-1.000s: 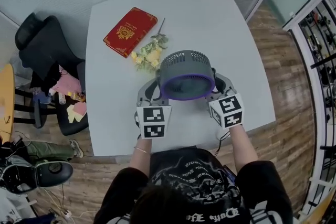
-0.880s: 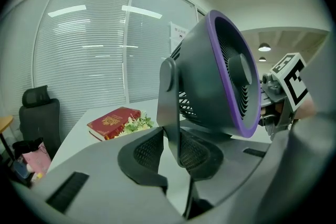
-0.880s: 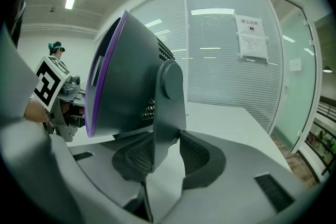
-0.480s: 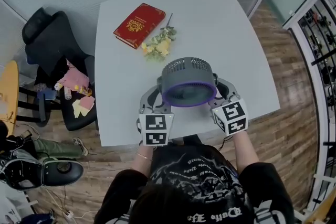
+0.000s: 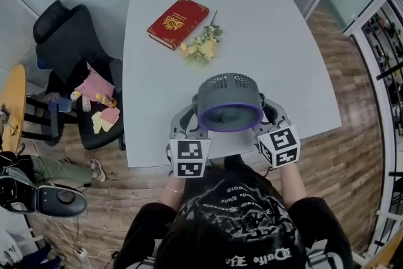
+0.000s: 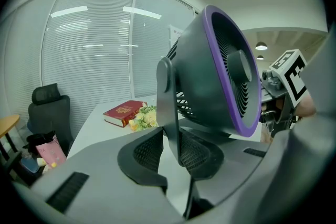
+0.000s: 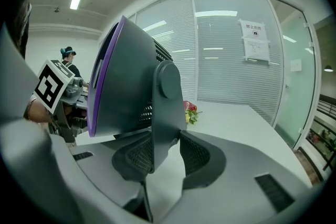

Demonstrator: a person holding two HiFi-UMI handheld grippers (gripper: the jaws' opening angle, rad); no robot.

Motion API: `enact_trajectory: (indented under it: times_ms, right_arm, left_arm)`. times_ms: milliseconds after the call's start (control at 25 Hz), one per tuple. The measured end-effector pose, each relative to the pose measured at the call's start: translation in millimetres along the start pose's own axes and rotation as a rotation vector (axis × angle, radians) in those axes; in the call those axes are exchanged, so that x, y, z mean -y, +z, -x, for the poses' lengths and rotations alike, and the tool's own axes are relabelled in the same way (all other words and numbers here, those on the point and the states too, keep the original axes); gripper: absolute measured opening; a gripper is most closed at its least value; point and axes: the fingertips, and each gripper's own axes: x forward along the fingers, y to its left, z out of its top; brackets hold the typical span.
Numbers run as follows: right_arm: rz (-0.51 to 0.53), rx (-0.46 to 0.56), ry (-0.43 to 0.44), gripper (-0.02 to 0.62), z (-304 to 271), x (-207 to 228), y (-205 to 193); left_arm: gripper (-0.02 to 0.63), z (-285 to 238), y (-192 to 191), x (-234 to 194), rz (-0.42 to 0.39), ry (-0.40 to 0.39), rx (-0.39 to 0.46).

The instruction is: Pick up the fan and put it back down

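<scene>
Left gripper (image 6: 170,150) and right gripper (image 7: 164,153) each clamp a side arm of the grey, purple-rimmed fan (image 5: 229,101), apparently lifted over the white table (image 5: 283,41) near its front edge, so next comes a level lowering before letting go.

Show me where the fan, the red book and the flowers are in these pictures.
fan (image 5: 229,101): head view, on its grey housing.
red book (image 5: 178,23): head view, middle of its cover.
flowers (image 5: 202,49): head view, on the yellow blooms.
</scene>
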Motion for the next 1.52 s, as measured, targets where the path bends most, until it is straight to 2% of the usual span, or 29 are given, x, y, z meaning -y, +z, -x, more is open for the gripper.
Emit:
enact_trajectory:
  times_ms: [200, 320, 920, 1520]
  right_arm:
    - [0.003, -0.004, 0.036, 0.130, -4.9, -17.1, -5.0]
    - [0.005, -0.005, 0.056, 0.131, -11.7, -27.0, -6.9]
    - [0.065, -0.044, 0.189, 0.132, -69.1, -70.2, 3.9]
    - [0.071, -0.078, 0.251, 0.132, -132.1, -79.0, 9.1]
  left_arm:
    - [0.080, 11.2, -14.3, -8.8, 0.030, 0.005, -0.010]
    - [0.080, 15.8, -21.2, -17.7, 0.019, 0.035, -0.020]
    - [0.080, 28.9, -45.6, -76.8, 0.091, 0.158, -0.070]
    - [0.080, 3.7, -56.3, -124.3, 0.112, 0.211, -0.112]
